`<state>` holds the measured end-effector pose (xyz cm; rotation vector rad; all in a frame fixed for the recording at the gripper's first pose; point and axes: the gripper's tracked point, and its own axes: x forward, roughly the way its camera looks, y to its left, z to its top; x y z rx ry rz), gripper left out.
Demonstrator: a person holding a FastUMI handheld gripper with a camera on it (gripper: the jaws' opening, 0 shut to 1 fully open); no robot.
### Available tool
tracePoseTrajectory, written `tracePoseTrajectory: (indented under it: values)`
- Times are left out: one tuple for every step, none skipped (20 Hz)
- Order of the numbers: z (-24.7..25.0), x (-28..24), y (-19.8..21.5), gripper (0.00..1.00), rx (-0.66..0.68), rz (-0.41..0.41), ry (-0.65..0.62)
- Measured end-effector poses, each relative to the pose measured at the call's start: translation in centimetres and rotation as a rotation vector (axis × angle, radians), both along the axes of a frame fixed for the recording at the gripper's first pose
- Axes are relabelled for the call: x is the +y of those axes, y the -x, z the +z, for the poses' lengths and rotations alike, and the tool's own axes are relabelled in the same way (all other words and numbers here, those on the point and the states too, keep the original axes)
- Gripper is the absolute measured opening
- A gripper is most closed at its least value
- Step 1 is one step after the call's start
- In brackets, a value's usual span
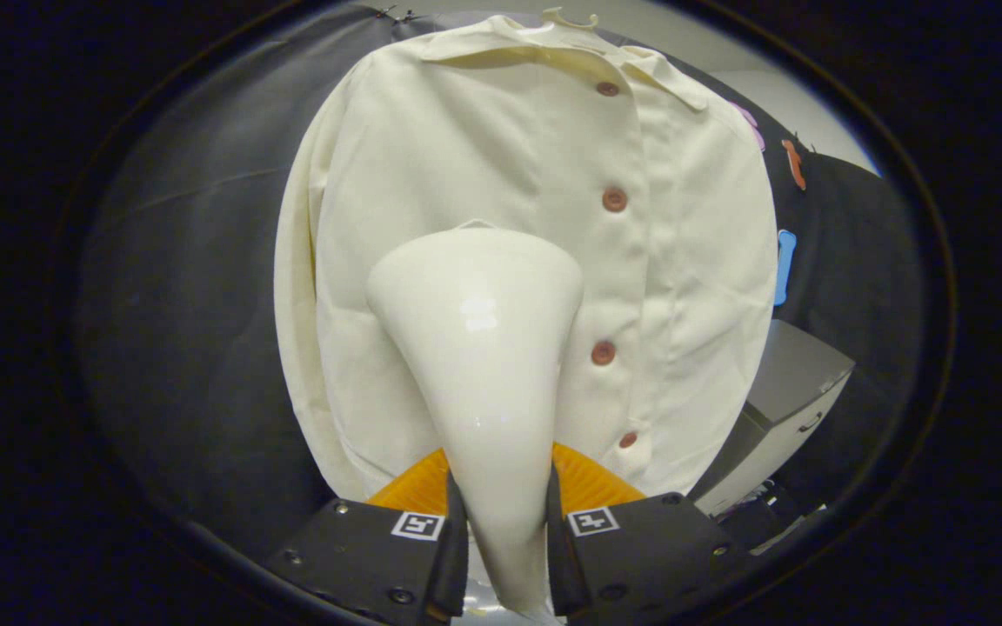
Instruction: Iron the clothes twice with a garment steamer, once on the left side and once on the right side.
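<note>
I have my jaws clamped on the narrow neck of the garment steamer (479,348), one finger pressing each side of it, so the wide head flares out ahead of me and I can steer it by the handle end. That grip low on the neck keeps the head free to meet the cloth; nothing of mine stands between head and fabric.

The shirt (536,217) hangs on a hanger (569,17) in front of the black booth wall, buttoned down its front, collar at the top. It hangs straight, which is what a steamer wants: the cloth's own weight pulls it flat while the head passes over it.

The steamer's head sits over the panel to the left of the button placket (610,274), about mid-height on the shirt, level with the gap between the second and third buttons. Whether the head's face touches the cloth I cannot tell, since I look at its back. I judge I am on the pass over this one side; the panel past the buttons has yet to get its own pass.

Beyond the shirt's lower hem on the far side of the buttons stands a grey box (792,400), well clear of my path.
</note>
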<state>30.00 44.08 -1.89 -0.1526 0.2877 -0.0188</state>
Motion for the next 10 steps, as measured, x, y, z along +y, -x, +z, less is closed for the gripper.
tracePoseTrajectory:
  values:
    - [-1.0, -0.1, 0.2, 0.37, 0.014, -0.008, 0.000]
    - [-1.9, -0.2, 0.3, 0.37, 0.025, -0.016, -0.002]
    - [-2.8, -0.2, 0.4, 0.37, 0.035, -0.023, -0.002]
    - [-3.7, -0.3, 0.4, 0.37, 0.043, -0.030, -0.002]
    - [-4.4, -0.4, 0.6, 0.37, 0.049, -0.038, -0.003]
    - [-5.3, -0.5, 0.6, 0.37, 0.055, -0.044, -0.005]
    - [-6.2, -0.7, 0.6, 0.38, 0.060, -0.054, -0.008]
    - [-7.1, -0.8, 0.6, 0.38, 0.062, -0.066, -0.011]
    - [-8.2, -1.1, 0.5, 0.38, 0.071, -0.073, -0.014]
    - [-9.5, -1.2, 0.7, 0.38, 0.090, -0.080, -0.014]
